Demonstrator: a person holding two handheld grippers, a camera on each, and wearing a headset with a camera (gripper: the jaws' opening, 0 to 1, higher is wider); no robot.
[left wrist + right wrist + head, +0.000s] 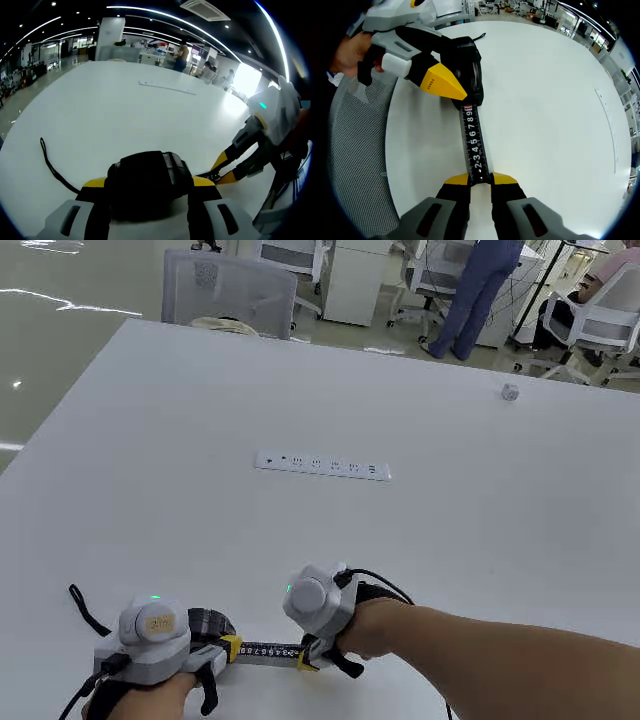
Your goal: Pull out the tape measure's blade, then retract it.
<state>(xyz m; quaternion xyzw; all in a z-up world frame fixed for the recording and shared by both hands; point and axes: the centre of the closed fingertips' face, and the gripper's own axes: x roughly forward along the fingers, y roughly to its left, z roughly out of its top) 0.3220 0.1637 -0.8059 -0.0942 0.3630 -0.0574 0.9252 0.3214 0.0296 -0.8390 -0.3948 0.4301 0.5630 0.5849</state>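
Right gripper: jaws pressed together on the free end of the blade, with a yellow tip on either side of the lowest numerals. The end hook probably sits between the tips, but they hide it.
Blade: a short run is out, straight and numerals-up, spanning the gap between the two grippers just over the table.
Left gripper: jaws clamped across the black case, one against each flat side.
Tape measure location: at the table's near edge, with the case to the person's left and the blade tip to the right.
Stage: by my reading the pull-out has barely begun, and most of the blade is wound inside.
Handling, case: it looks compact, hard and fairly dense. Its rubbery shell should hold well under the jaws.
Handling, blade: it is thin sprung steel with a slick painted face. It should be stiff along its length but will likely kink if bent sideways. It is spring-loaded, so it will whip back if released.
Where to hold: take the case by its flat sides, clear of the mouth. Take the blade at its hook end and draw it in line with the mouth.
Wrist strap: a black cord trailing on the table to the left of the case.
Power strip: white, at mid-table, well apart from the work.
Far edge: a small pale object sits to the right, and a grey chair stands beyond the table.
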